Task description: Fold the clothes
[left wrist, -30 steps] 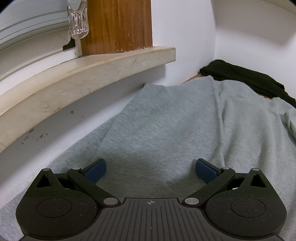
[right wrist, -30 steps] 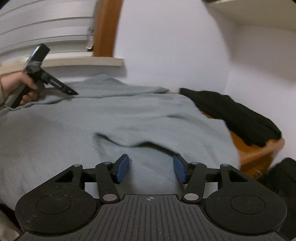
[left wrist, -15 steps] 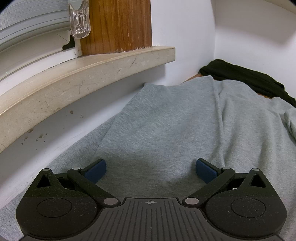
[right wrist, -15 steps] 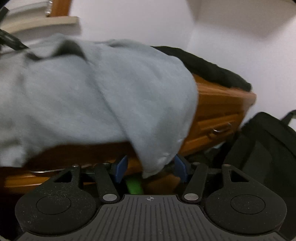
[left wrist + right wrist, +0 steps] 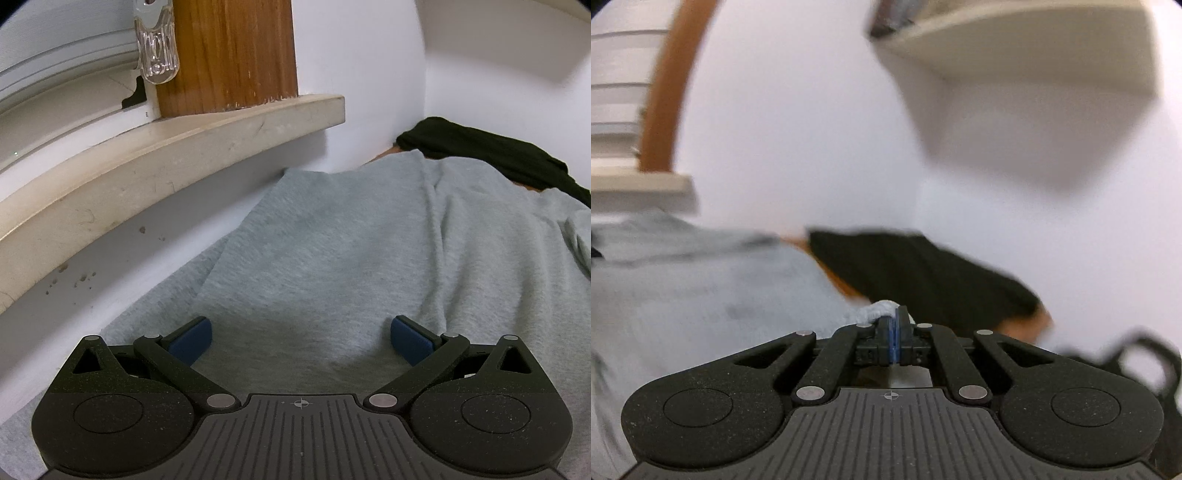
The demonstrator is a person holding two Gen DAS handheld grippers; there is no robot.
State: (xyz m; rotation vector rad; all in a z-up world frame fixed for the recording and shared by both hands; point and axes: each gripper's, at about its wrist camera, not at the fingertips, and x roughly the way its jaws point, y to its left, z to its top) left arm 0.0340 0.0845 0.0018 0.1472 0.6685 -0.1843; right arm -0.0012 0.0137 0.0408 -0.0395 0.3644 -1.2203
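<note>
Lying spread: one grey garment, one black garment.

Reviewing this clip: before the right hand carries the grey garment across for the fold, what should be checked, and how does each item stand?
1. Right gripper closed on an edge of the grey garment: ok, cloth bunches at its pads.
2. Left gripper pinning the garment: not ok, it is open above flat cloth.
3. Garment flat near the left gripper: ok, though a long crease runs further right.
4. Black garment clear of the fold: cannot tell, it borders the grey one's far edge.
5. How much cloth the right grip holds: cannot tell, the view is blurred.
6. Window sill clear of cloth: ok.
</note>
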